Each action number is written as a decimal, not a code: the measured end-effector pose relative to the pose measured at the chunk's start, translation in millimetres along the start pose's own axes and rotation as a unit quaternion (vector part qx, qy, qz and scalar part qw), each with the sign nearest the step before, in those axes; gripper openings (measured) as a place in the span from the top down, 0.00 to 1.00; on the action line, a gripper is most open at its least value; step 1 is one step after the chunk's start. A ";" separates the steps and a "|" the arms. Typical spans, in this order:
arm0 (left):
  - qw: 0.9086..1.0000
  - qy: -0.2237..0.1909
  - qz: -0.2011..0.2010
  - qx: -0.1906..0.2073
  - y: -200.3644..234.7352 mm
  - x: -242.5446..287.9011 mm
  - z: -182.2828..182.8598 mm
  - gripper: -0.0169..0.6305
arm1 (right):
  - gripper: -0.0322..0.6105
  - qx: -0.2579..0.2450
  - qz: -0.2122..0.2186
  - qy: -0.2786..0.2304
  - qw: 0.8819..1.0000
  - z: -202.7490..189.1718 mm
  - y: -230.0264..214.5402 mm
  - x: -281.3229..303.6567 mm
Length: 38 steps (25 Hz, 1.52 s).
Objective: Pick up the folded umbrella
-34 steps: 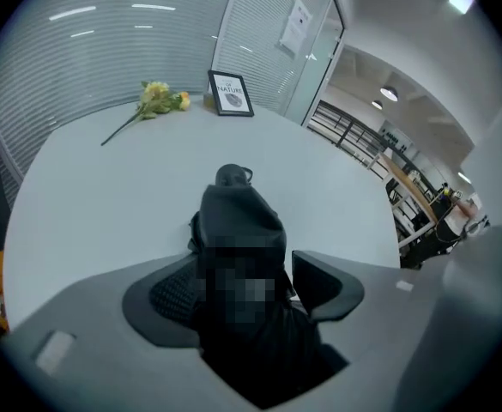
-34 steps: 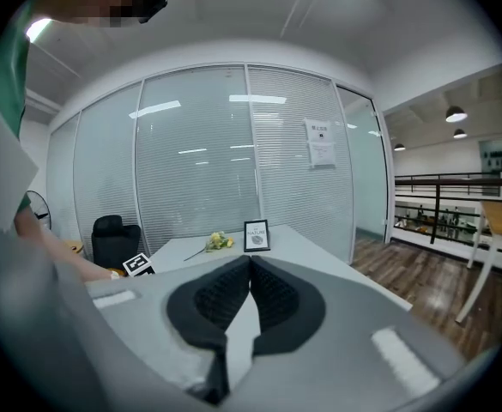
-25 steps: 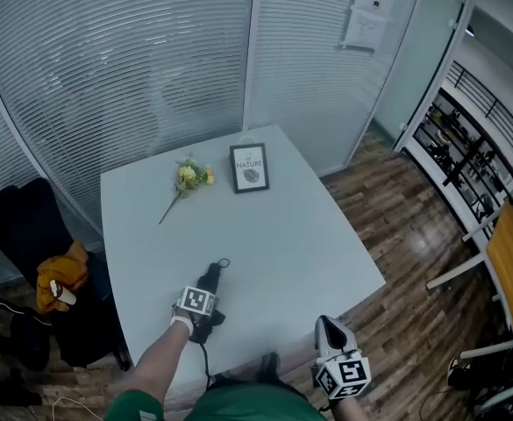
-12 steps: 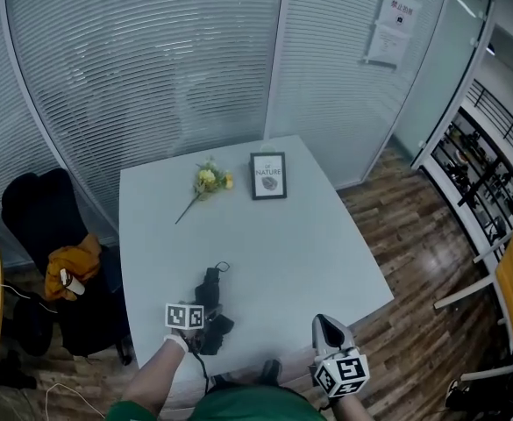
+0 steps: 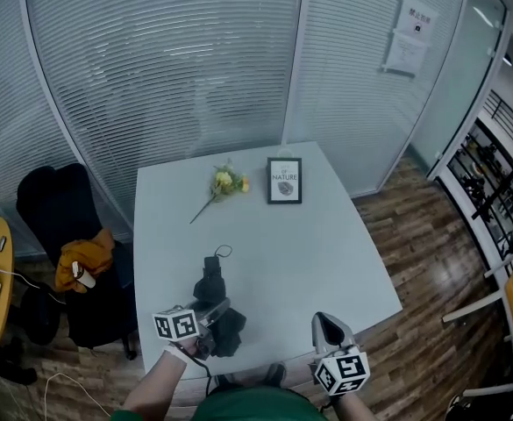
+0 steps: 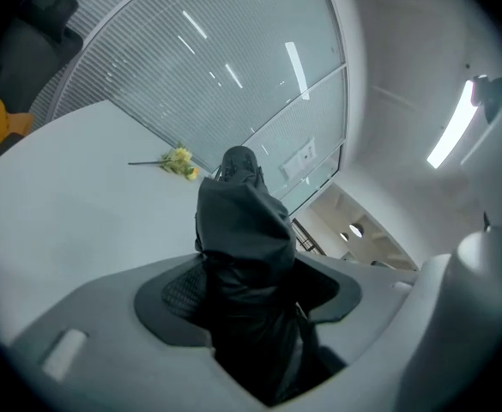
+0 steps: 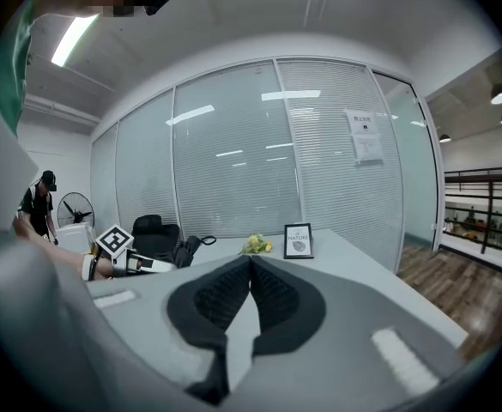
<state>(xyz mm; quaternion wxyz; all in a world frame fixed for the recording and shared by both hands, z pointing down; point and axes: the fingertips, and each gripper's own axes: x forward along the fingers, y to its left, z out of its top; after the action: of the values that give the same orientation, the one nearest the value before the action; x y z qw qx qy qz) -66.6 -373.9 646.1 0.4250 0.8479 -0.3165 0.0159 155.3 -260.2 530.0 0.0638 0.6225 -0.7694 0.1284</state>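
Observation:
The black folded umbrella (image 5: 210, 281) hangs above the near part of the white table (image 5: 326, 244), its strap loop pointing away from me. My left gripper (image 5: 214, 312) has just been closing and is shut on the umbrella's near half. In the left gripper view the umbrella (image 6: 242, 247) fills the space between the pads and sticks out ahead. My right gripper (image 5: 328, 326) hovers at the table's front edge, shut with nothing in it; its pads (image 7: 272, 294) meet at the tips. From the right gripper view the umbrella (image 7: 187, 249) shows at the left.
A yellow flower sprig (image 5: 224, 182) and a small picture frame (image 5: 284, 181) stand at the table's far side. A black chair (image 5: 54, 204) with an orange cloth (image 5: 85, 257) is left of the table. Glass walls with blinds close off the back. Wooden floor lies to the right.
My left gripper has lifted the umbrella off the table and drawn it towards me while rolling. The right gripper has barely shifted. The head view has tilted upward.

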 end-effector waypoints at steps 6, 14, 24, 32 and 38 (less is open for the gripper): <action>0.999 -0.037 -0.025 0.016 -39.0 -15.6 25.4 0.52 | 0.95 -0.001 0.011 -0.004 1.000 3.3 2.0 8.7; 0.994 -0.091 -0.018 0.059 -77.2 -48.2 54.9 0.52 | 0.95 -0.010 0.028 -0.017 0.999 14.1 8.6 12.4; 0.983 -0.142 -0.022 0.111 -110.4 -82.3 85.3 0.52 | 0.95 -0.022 0.045 -0.029 0.998 29.2 16.3 25.2; 0.972 -0.183 -0.013 0.144 -124.1 -107.4 102.5 0.52 | 0.95 -0.028 0.056 -0.028 0.998 32.8 20.1 31.3; 0.967 -0.198 0.001 0.160 -126.2 -120.4 109.4 0.52 | 0.95 -0.032 0.061 -0.034 0.997 40.9 17.0 34.7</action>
<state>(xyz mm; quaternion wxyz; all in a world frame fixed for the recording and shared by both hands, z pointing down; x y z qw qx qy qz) -119.9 -335.5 450.9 0.2121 0.8909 -0.3887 -0.1014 133.8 -301.0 497.8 0.0498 0.5761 -0.8112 0.0866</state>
